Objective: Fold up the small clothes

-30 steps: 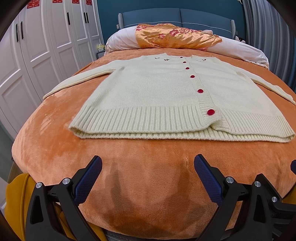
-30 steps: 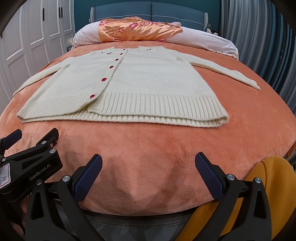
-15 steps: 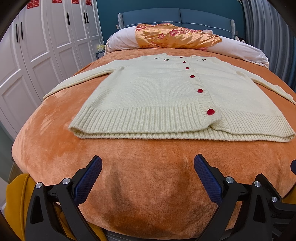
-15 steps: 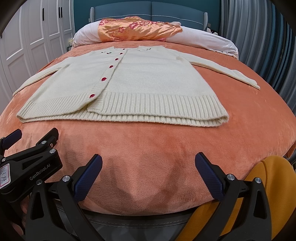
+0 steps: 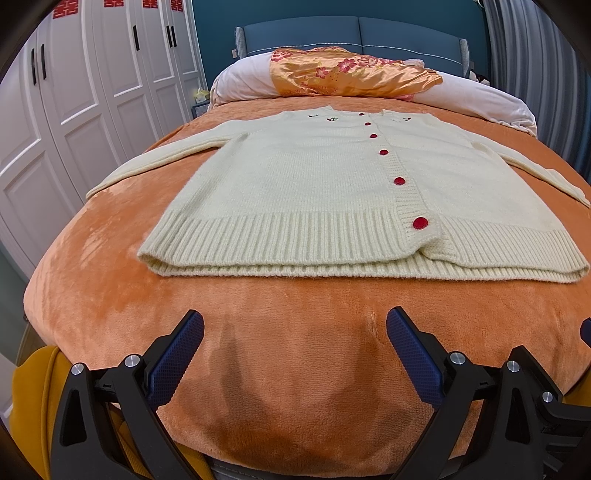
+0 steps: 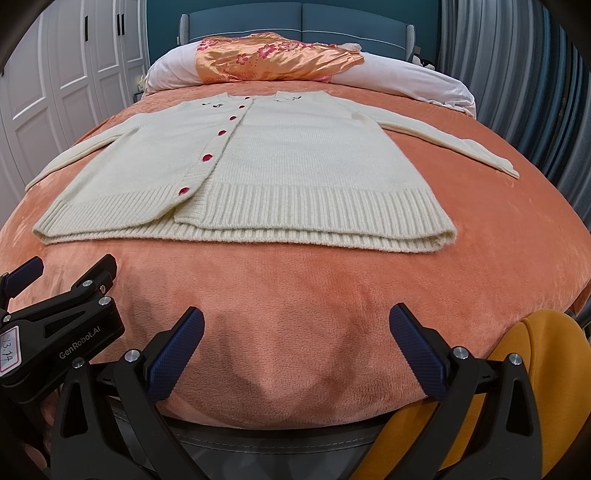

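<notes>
Cardigan [image 5: 332, 195] of cream knit is what both claws face, spread flat and buttoned on the orange blanket [image 5: 295, 369], its ribbed hem nearest the cameras and both sleeves stretched out to the sides. Closest in, the left gripper [image 5: 294, 332] has its blue-padded fingers [image 5: 177, 354] spread wide apart with nothing between them, hovering over bare blanket near the foot of the bed, short of the hem. The right gripper [image 6: 296, 330] is likewise wide apart and empty, its pads [image 6: 417, 354] over the blanket's near edge; in the right wrist view the left tool's black body sits just beside it at lower left. Both point level along the bed toward the headboard. A yellow cloth [image 6: 517, 387] shows low at the outer corner of each view. Beyond the hem, red buttons [image 5: 420, 222] run up the placket to small embroidery at the neckline. Farther back a white pillow [image 5: 480, 96] lies across the bed with an orange floral satin cover [image 5: 351, 74] on it, against a blue headboard [image 5: 351, 33]. White wardrobe doors [image 5: 92, 92] line the left wall, and grey-blue curtains [image 6: 517, 74] hang on the right
</notes>
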Motion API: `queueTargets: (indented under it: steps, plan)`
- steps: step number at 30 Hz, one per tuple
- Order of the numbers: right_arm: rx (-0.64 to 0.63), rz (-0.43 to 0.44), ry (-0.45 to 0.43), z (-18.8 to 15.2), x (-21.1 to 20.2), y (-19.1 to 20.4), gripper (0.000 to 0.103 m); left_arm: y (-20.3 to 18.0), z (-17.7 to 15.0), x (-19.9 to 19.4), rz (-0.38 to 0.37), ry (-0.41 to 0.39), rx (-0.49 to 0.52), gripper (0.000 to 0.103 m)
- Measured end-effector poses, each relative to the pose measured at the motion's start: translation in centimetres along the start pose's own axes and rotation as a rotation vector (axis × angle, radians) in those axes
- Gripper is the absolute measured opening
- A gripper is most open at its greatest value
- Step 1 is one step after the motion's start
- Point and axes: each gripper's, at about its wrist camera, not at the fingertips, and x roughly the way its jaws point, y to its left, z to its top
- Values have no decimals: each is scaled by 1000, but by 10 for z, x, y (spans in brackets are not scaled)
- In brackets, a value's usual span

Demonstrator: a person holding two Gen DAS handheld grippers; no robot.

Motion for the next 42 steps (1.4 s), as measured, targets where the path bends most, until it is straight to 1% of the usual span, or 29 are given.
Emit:
queueTargets:
  steps: [7,10,12,14,16,19,20,22,23,25,28,34,37,38,39,40,41,42]
  plan:
    - [0,9,4,0,0,0,98,0,0,0,-2,-1,-2,97]
    - [-3,27,10,1,2,-1,98,5,4,-6,-5,-10,-25,98]
    - [14,58,-1,10,2,-11,98,11,8,-8,-23,-10,-46,98]
    - [66,69,-15,23,4,-32,98,22,15,-8,-46,8,-83,98]
    - [154,68,-38,39,9,-68,98,32,22,-7,-52,15,-115,98]
    - [265,43,-52,60,21,-121,98,43,32,-4,-37,19,-129,98]
    - [313,25,-55,72,30,-148,98,46,36,-2,-31,18,-130,98]
    - [382,-17,-59,88,45,-188,98,51,44,1,-17,13,-136,98]
    - [436,-41,-63,99,57,-217,98,53,48,3,-14,12,-140,98]
    - [520,-73,-74,114,74,-256,98,56,57,7,-2,10,-151,98]
    - [665,-94,-77,142,112,-325,98,59,74,16,29,7,-172,98]
    - [865,-139,-43,174,182,-413,98,59,101,37,65,30,-186,98]
    - [939,-146,-30,176,203,-441,98,56,114,48,74,35,-178,98]
    - [966,-153,-44,177,210,-449,98,55,118,53,71,37,-180,98]
    - [967,-171,-65,181,213,-453,98,54,122,56,68,39,-183,98]
    - [960,-181,-72,185,215,-454,93,54,125,59,63,41,-186,98]
    - [935,-186,-73,193,220,-455,70,52,129,64,52,45,-192,98]
    - [914,-183,-63,199,225,-454,59,51,132,67,42,45,-195,98]
